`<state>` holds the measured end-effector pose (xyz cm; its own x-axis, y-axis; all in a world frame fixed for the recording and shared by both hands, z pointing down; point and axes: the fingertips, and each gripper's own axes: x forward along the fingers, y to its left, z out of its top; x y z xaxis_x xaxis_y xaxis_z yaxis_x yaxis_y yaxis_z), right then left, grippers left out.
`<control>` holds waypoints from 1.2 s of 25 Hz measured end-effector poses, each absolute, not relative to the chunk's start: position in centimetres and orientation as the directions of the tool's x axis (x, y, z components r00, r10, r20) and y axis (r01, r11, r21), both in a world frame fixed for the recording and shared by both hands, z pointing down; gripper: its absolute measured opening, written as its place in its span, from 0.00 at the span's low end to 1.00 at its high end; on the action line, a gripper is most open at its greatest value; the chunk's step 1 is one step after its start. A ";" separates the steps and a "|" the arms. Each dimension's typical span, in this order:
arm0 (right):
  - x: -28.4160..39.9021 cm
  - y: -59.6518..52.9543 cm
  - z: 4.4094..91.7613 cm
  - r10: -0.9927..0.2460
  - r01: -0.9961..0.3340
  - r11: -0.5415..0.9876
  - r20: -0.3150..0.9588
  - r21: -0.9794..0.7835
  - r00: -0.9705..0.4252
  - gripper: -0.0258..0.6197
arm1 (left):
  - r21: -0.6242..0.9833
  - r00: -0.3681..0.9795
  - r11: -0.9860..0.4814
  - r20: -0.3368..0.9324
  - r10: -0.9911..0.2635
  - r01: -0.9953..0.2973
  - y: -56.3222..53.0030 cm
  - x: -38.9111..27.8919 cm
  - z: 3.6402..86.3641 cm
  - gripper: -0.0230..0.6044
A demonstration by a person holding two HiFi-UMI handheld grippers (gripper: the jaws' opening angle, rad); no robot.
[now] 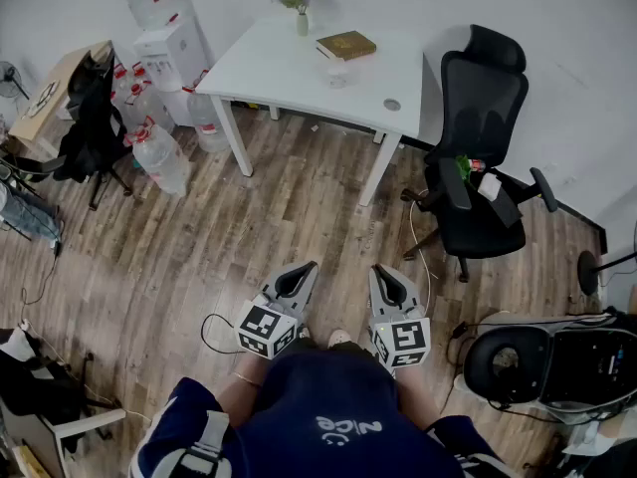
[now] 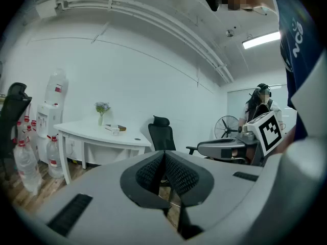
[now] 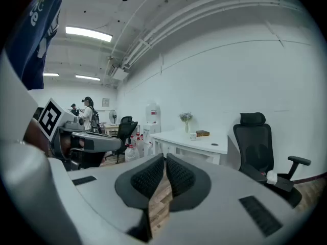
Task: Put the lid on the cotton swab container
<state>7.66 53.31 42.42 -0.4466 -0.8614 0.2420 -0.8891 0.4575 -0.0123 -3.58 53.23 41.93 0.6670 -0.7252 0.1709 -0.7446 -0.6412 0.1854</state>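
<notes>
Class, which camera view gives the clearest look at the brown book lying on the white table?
The head view: it looks down on the book, showing its whole cover on the white table. The left gripper view shows the book only as a tiny, distant sliver. The right gripper view shows the book side-on as a small brown block.

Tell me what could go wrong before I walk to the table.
Trip: a black cable loops on the floor right beside you. Knock: the small clear container sits right by the book on the white table, crowding any approach. The left gripper and right gripper are both shut; open them before reaching.
</notes>
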 end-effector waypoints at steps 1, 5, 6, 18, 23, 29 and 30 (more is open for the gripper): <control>7.9 53.1 42.4 -0.861 -0.888 0.459 0.239 -0.015 -0.449 0.13 | 0.182 0.665 -0.640 0.169 -0.728 -0.747 53.0 -3.3 41.9 0.07; 9.2 52.9 42.9 -0.856 -0.884 0.467 0.243 -0.014 -0.456 0.13 | 0.169 0.657 -0.635 0.171 -0.734 -0.754 52.9 -1.9 42.3 0.07; 9.6 52.8 43.0 -0.855 -0.884 0.468 0.246 -0.013 -0.457 0.13 | 0.166 0.655 -0.634 0.173 -0.735 -0.755 53.0 -1.5 42.4 0.07; 14.4 51.8 46.5 -0.815 -0.865 0.491 0.298 -0.103 -0.498 0.13 | 0.174 0.606 -0.580 0.228 -0.762 -0.796 52.8 2.5 45.2 0.07; 16.5 49.8 48.2 -0.827 -0.888 0.442 0.326 -0.125 -0.457 0.13 | 0.179 0.618 -0.592 0.262 -0.741 -0.786 50.5 3.9 46.7 0.07; 17.1 44.8 49.0 -0.851 -0.915 0.381 0.335 -0.134 -0.403 0.13 | 0.167 0.655 -0.634 0.238 -0.717 -0.755 44.9 3.7 46.5 0.07; 16.9 43.8 48.9 -0.853 -0.916 0.380 0.335 -0.128 -0.400 0.13 | 0.168 0.659 -0.639 0.237 -0.714 -0.751 43.7 3.4 46.4 0.07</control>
<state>16.93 43.78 48.90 -0.4003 -0.8530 0.3348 -0.9162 0.3795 -0.1285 3.42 43.67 46.43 0.6594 -0.7135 0.2367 -0.7511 -0.6386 0.1676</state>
